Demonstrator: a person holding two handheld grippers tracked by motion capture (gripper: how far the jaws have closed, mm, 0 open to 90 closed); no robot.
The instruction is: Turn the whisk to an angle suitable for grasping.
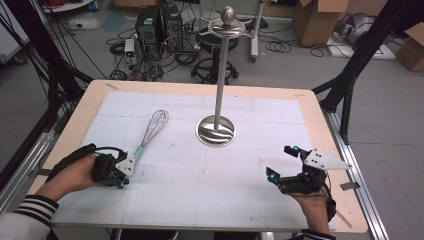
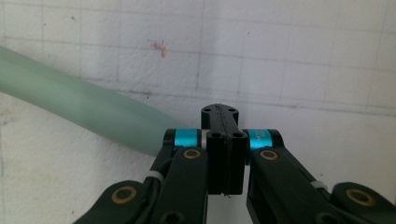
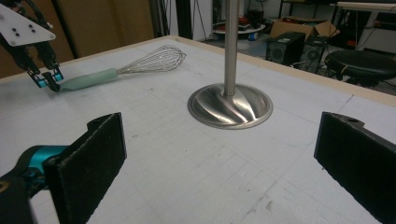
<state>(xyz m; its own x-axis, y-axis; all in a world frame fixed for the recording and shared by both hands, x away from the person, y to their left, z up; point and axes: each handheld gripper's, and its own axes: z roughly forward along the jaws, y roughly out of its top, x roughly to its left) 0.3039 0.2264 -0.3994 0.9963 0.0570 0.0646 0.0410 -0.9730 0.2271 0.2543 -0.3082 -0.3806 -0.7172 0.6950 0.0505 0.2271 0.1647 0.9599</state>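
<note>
my left claw point(image 1: 121, 176), jaws pressed together on nothing, sits just beside the pale green handle end of the whisk point(image 1: 150, 131), which lies on the bench point(image 1: 320, 120) left of the steel stand point(image 1: 216, 131). my right claw point(image 1: 282, 162) hovers wide open, well apart.

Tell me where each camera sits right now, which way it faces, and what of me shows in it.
High view: above your side of the table, looking forward and down; both forearms, the left gripper and the right gripper show.
Left gripper view: on the left gripper, facing down at the mat; its jaws are shut beside the whisk handle's end.
Right gripper view: on the right gripper, low, facing across the table; open jaws frame the stand.
Shared: whisk in all three; stand in the high and right gripper views.
</note>
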